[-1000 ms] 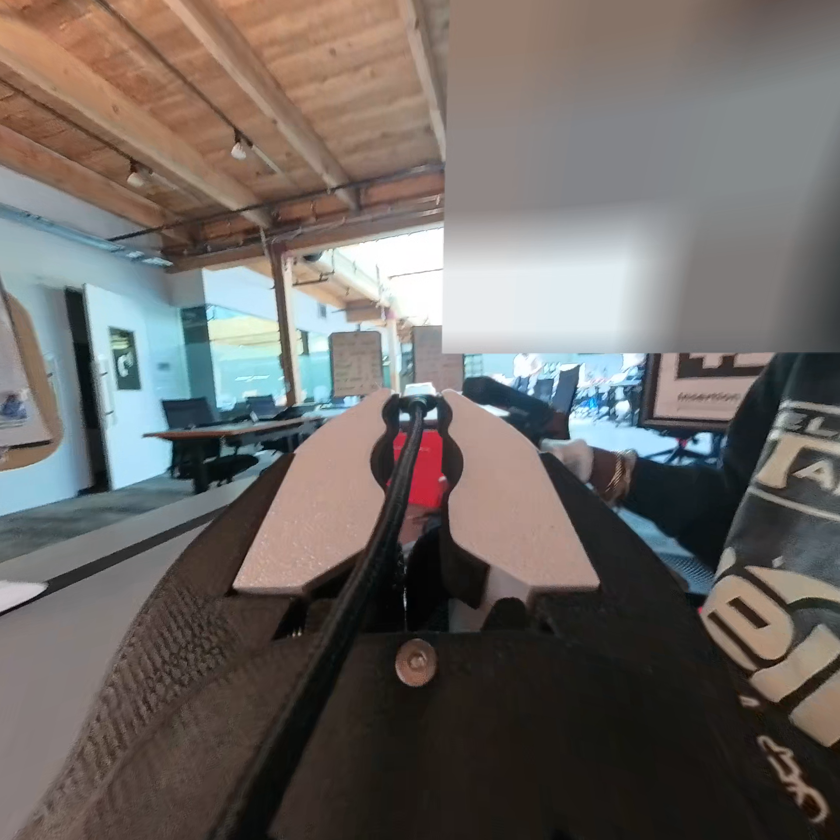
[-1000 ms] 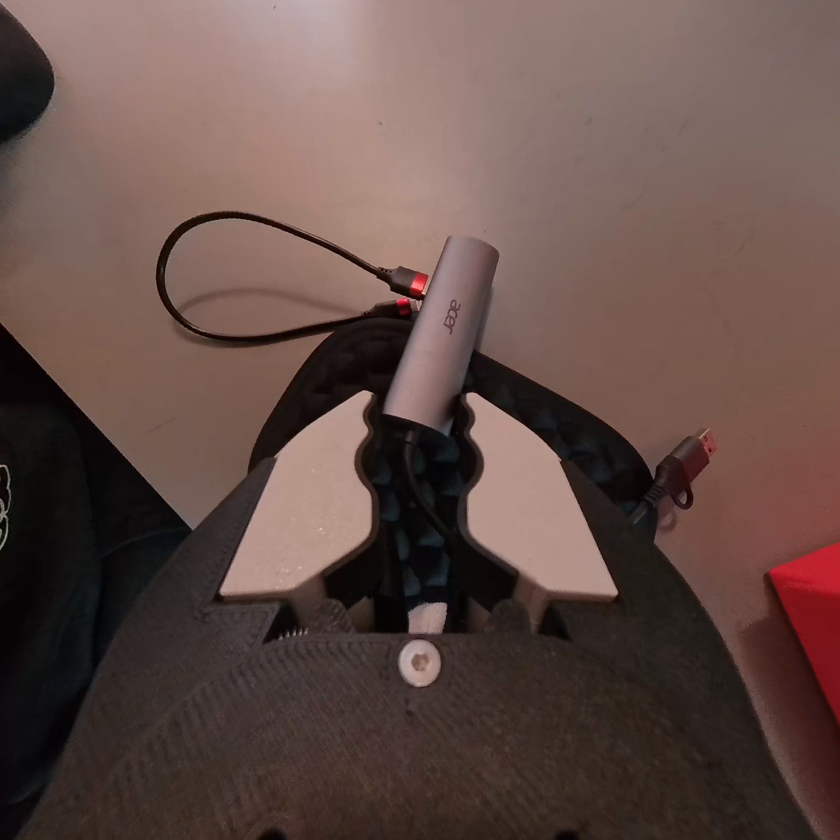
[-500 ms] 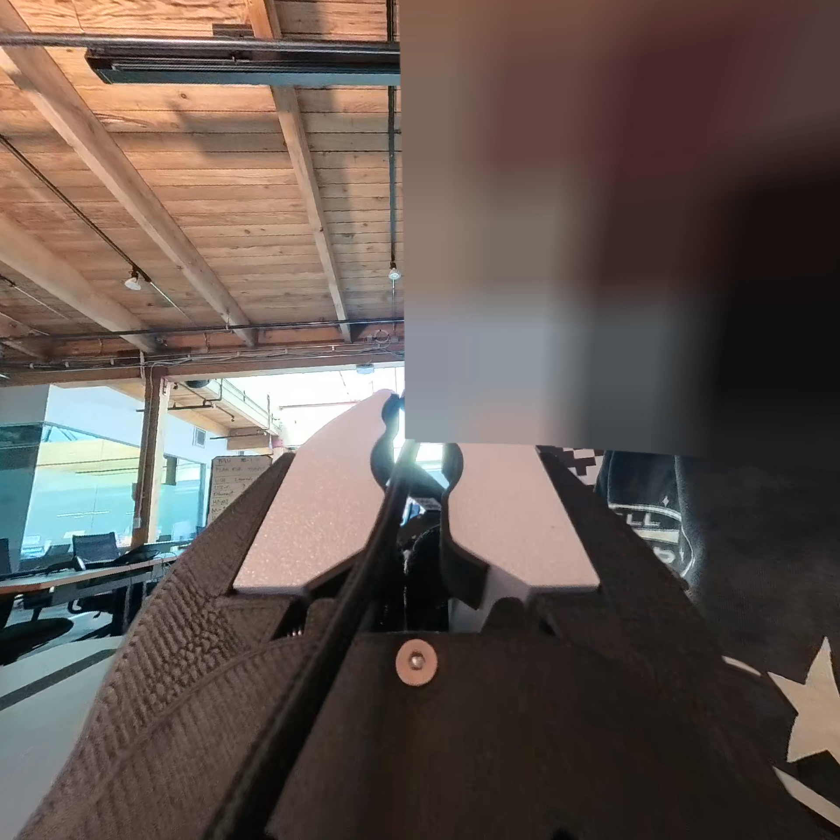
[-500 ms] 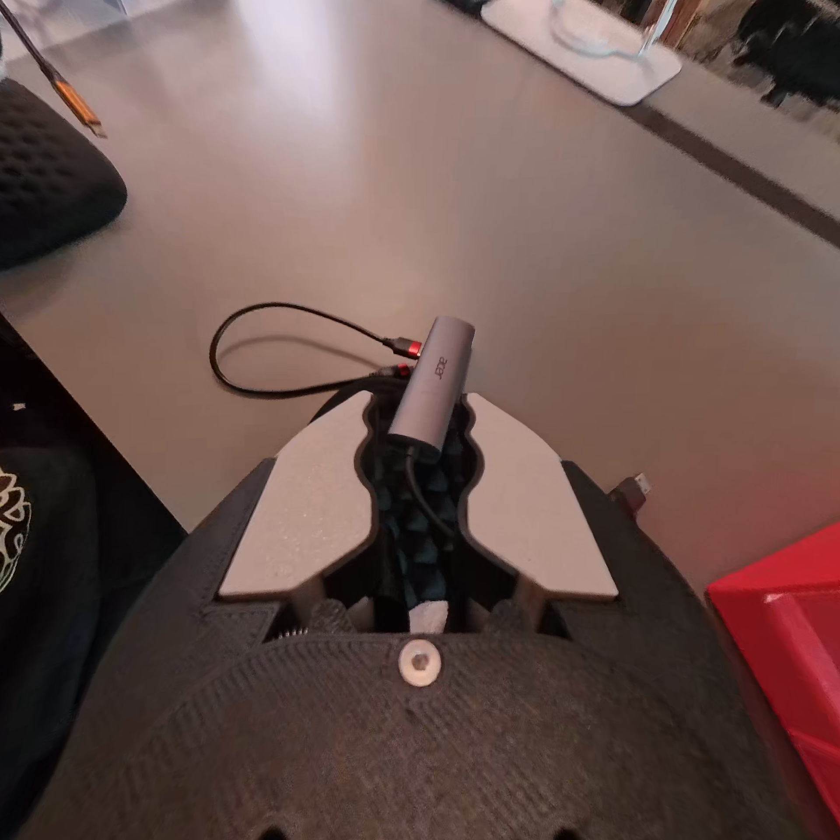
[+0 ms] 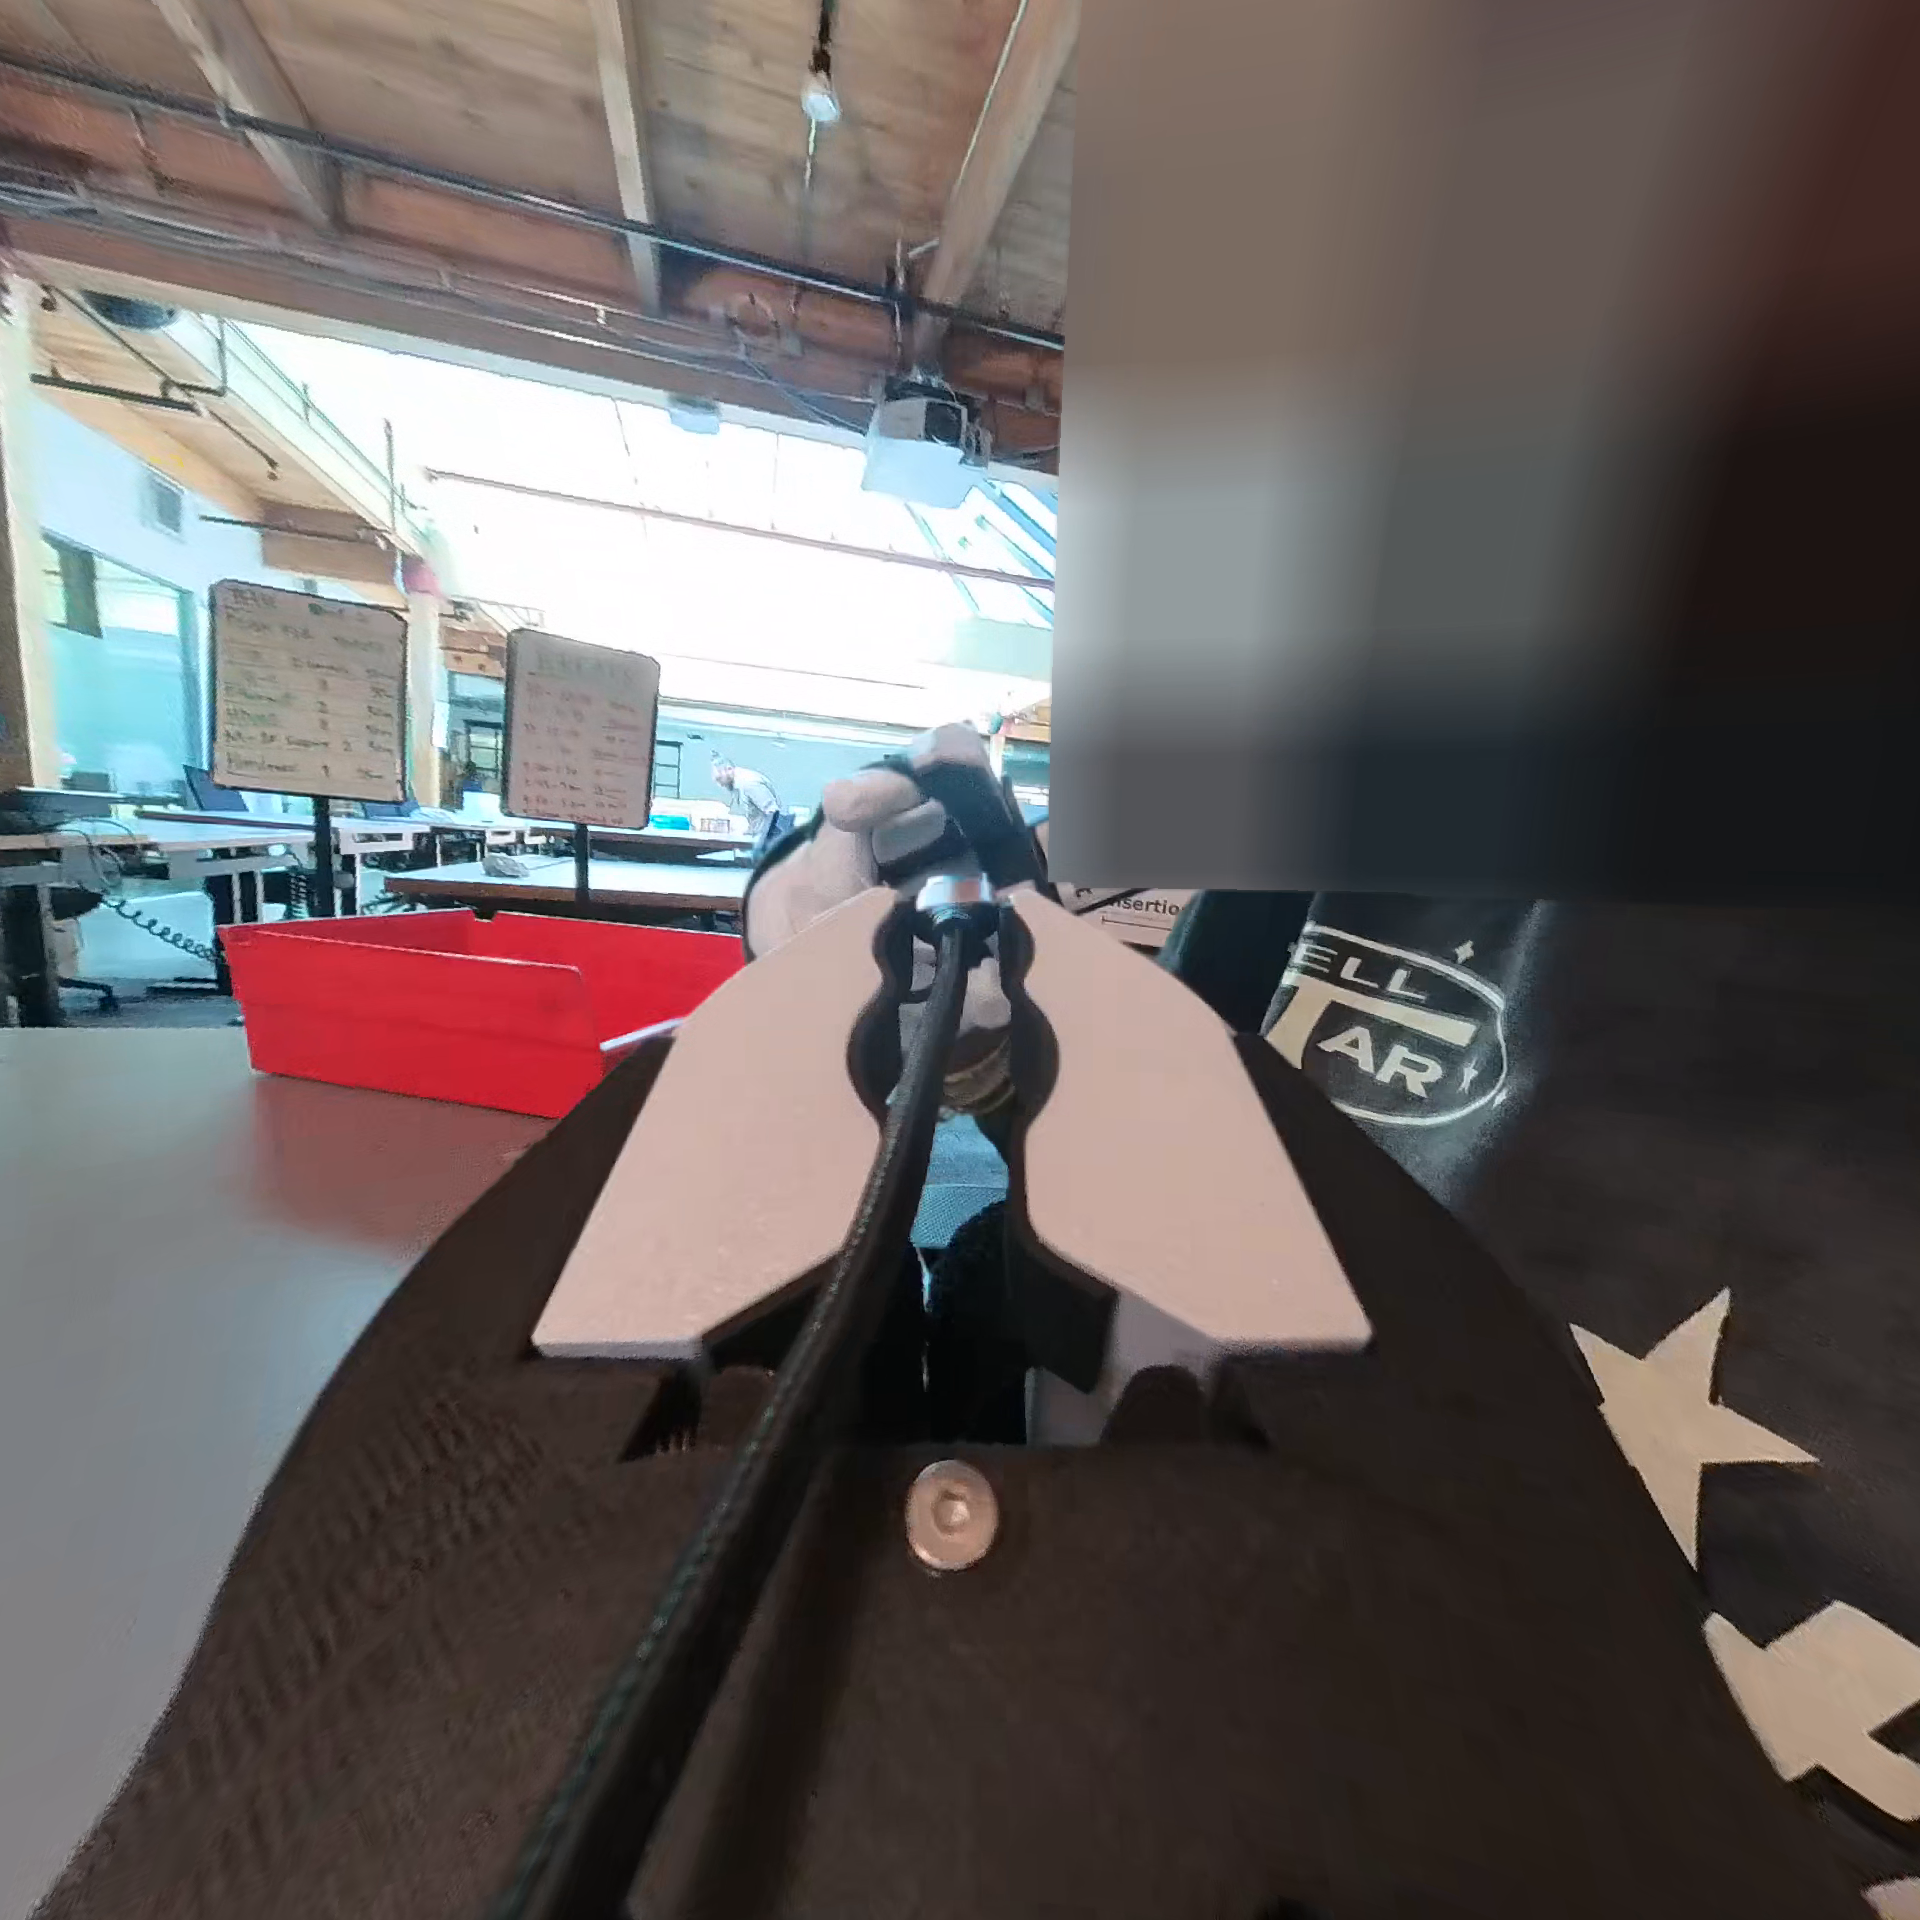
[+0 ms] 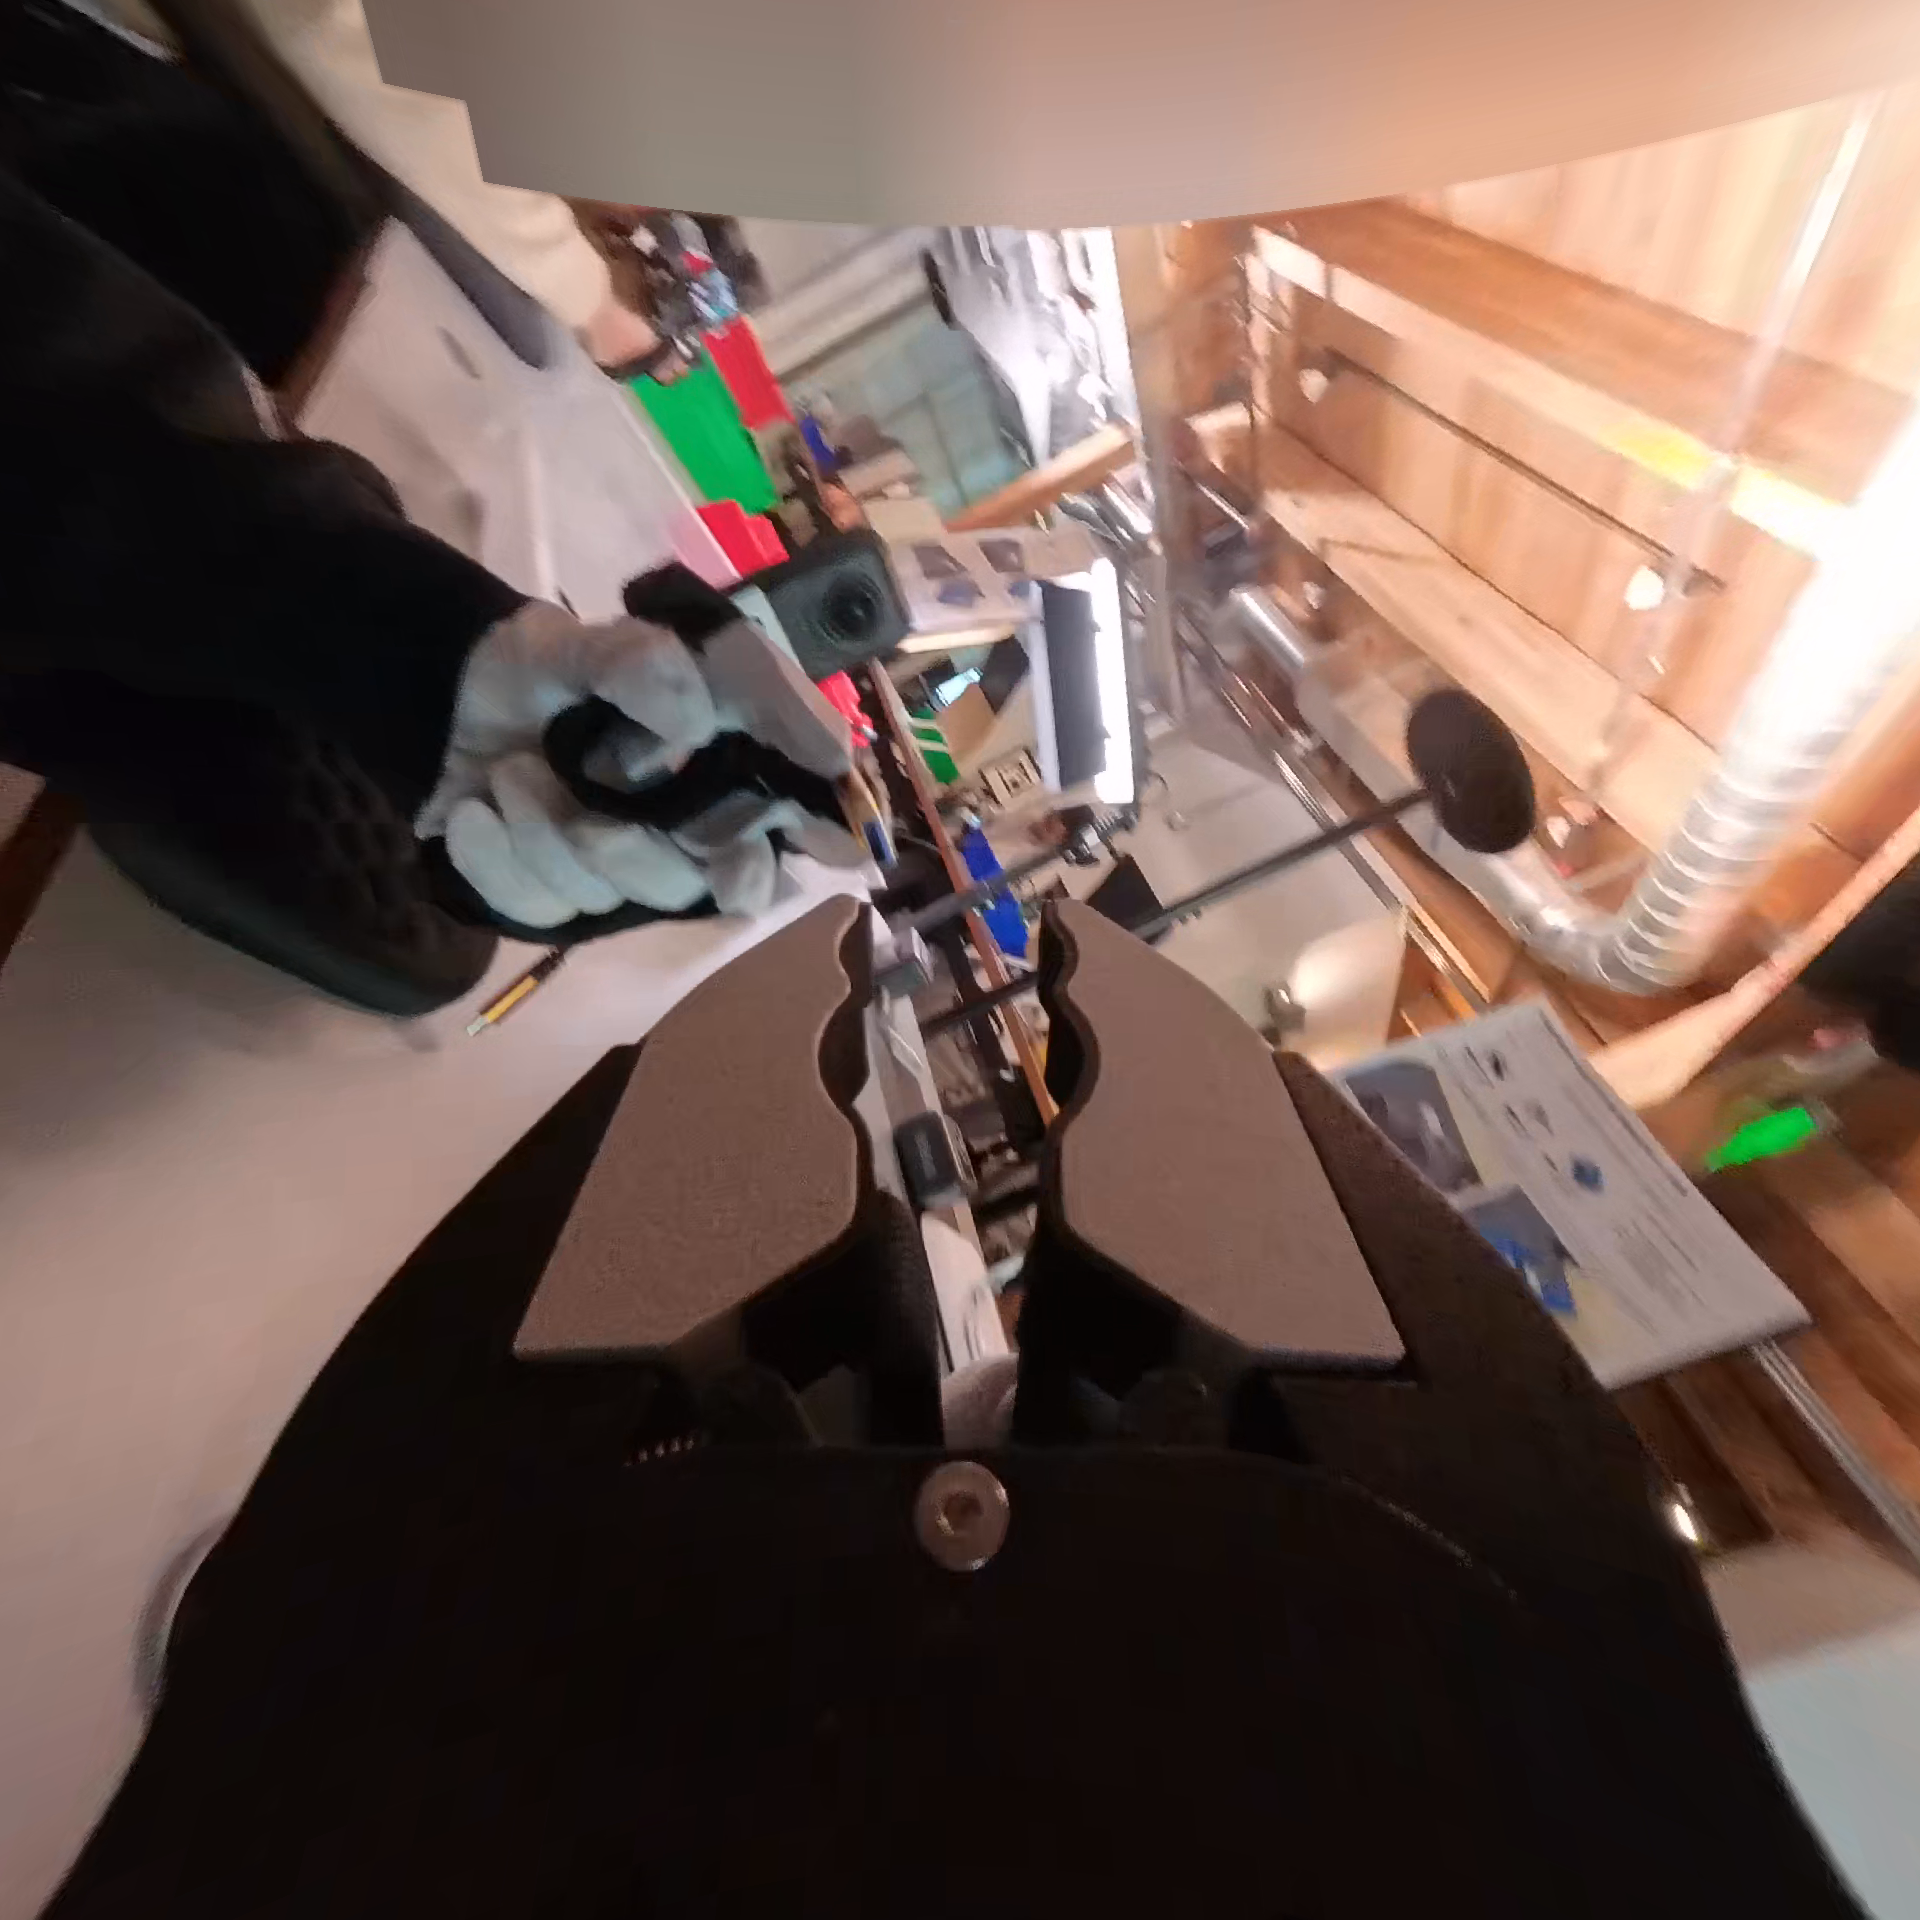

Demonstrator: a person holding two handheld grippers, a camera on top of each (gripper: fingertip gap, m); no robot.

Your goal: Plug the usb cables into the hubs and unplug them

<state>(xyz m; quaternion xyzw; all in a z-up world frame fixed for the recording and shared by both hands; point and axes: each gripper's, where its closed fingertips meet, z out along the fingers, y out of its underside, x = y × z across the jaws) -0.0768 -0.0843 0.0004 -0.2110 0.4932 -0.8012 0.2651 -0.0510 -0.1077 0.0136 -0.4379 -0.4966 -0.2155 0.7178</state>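
My left gripper [image 5: 951,906] is shut on a black braided USB cable [image 5: 891,1148]. The cable runs back between the jaws, and its silver plug end [image 5: 951,889] sticks out at the tips. Just beyond the tips is a person's gloved hand [image 5: 883,821]. My right gripper [image 6: 956,925] is open and holds nothing; its view is tilted sideways, out into the room. In the right wrist view, a white-gloved hand [image 6: 582,769] grips the other gripper's black body [image 6: 291,852], and a loose cable end with a yellow tip [image 6: 514,994] lies on the table under it. No hub is in view.
A red bin [image 5: 416,1008] stands on the grey table [image 5: 156,1299] ahead and left of my left gripper. The person's dark printed sleeve [image 5: 1558,1091] fills the right side. The table also shows in the right wrist view [image 6: 208,1195], with workshop clutter beyond it. Spacing between my two grippers at the tips: around 5 cm.
My right gripper held the grey hub above the table; now it is open, the hub is out of view, and it has swung towards the room. The left view dropped from ceiling to table level.
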